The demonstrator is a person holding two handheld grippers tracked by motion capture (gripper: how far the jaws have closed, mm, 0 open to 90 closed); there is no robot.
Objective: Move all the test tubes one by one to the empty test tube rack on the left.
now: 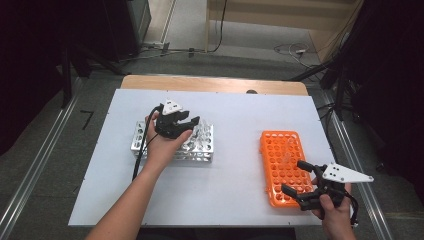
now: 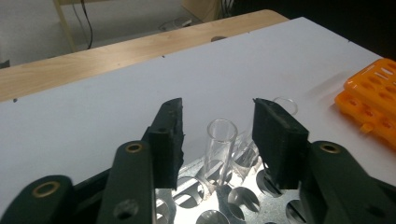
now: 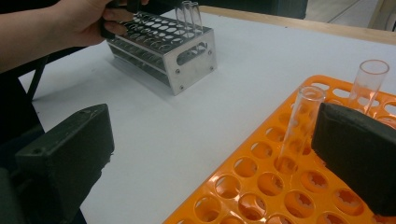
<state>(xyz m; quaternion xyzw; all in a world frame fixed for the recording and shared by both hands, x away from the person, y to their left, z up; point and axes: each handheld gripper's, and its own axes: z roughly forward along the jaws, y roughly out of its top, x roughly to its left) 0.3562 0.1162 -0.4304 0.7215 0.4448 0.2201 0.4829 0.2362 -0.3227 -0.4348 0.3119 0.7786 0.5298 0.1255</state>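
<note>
High view: white table board (image 1: 225,200) with a shiny metal test-tube rack (image 1: 200,150) on the left and an orange plastic many-holed rack (image 1: 280,150) on the right, well apart. Left gripper (image 1: 187,121) sits over the metal rack, jaws parted. Right gripper (image 1: 294,179) rests at the near right edge of the orange rack, jaws spread wide, nothing between them. Tubes are hard to make out from here.

Left gripper view: clear glass test tube (image 2: 220,140) stands upright in the metal rack (image 2: 219,205), between the two black jaws. Gaps on both sides, pads not touching it. Second tube rim (image 2: 286,103) shows behind the right-hand jaw. Orange rack corner (image 2: 373,102) far right.

Right gripper view: two clear tubes (image 3: 306,126) upright in the orange rack (image 3: 261,186), near the right-hand jaw but not between pads; jaws wide. Farther off, the metal rack (image 3: 182,60) holds two tubes (image 3: 189,14), with the person's hand (image 3: 84,23) above it.
</note>
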